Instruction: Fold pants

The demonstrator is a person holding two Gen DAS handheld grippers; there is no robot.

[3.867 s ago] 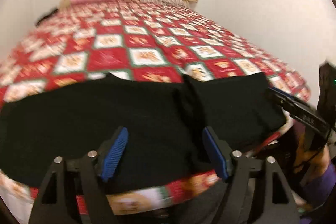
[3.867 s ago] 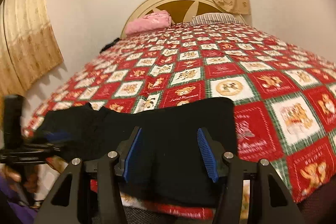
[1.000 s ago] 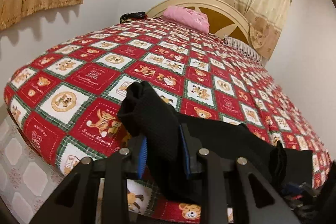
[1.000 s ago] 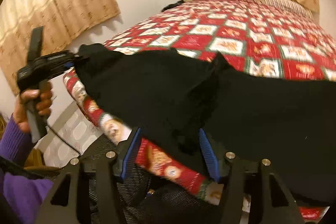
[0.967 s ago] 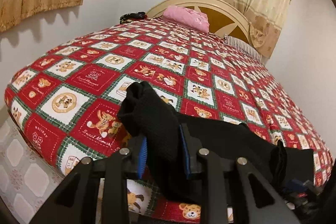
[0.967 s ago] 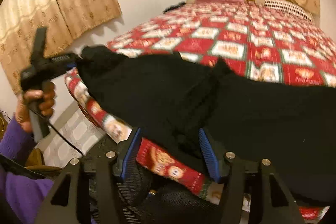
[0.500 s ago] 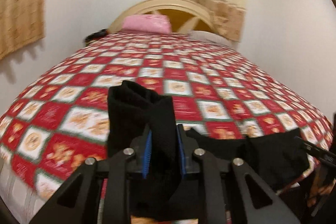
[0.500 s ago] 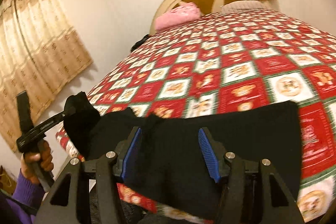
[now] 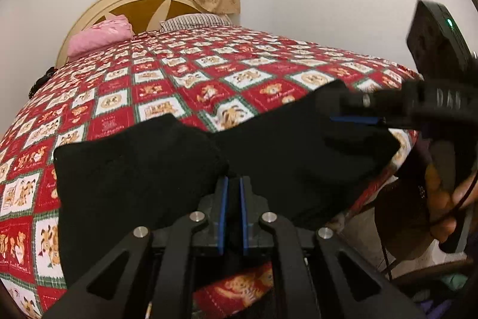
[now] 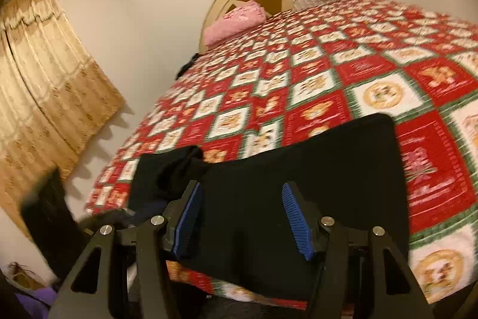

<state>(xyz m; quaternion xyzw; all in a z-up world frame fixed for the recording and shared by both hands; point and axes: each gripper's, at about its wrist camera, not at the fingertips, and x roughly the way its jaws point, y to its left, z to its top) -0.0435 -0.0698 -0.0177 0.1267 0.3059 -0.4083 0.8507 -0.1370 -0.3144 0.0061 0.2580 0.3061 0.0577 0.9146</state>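
One pair of black pants lies folded along the bed's near edge; my left gripper is pressed together on nothing, my right gripper spread above the cloth; only the right view shows the side curtain

We see warm, dim indoor light, heavy fisheye bending with dark corners, and motion blur (worst in the right wrist view).

One pants, two pillows, two curtains.
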